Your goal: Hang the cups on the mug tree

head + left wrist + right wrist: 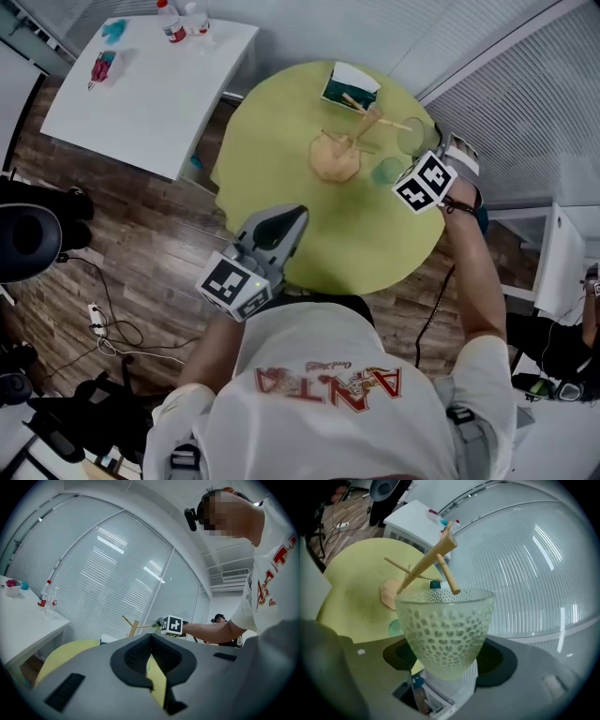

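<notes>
While my right gripper [446, 660] has its jaws clamped on the sides of the dimpled green cup [444, 620], mouth pointing forward, the mug tree [423, 566] stands just ahead of the jaws. Its trunk slants across my view, and one peg [449, 579] ends right at the cup's rim. My left gripper [151, 653], jaws closed on nothing, sits well back over the desk [281, 159], so I judge the right hand nearer.

Round yellow-green bench [272, 178] at centre. White table [150, 84] at 11 o'clock. Windows with blinds [534, 103] at 2 o'clock. Wood-plank floor [141, 234]; cables [117, 323] at 8 o'clock.
</notes>
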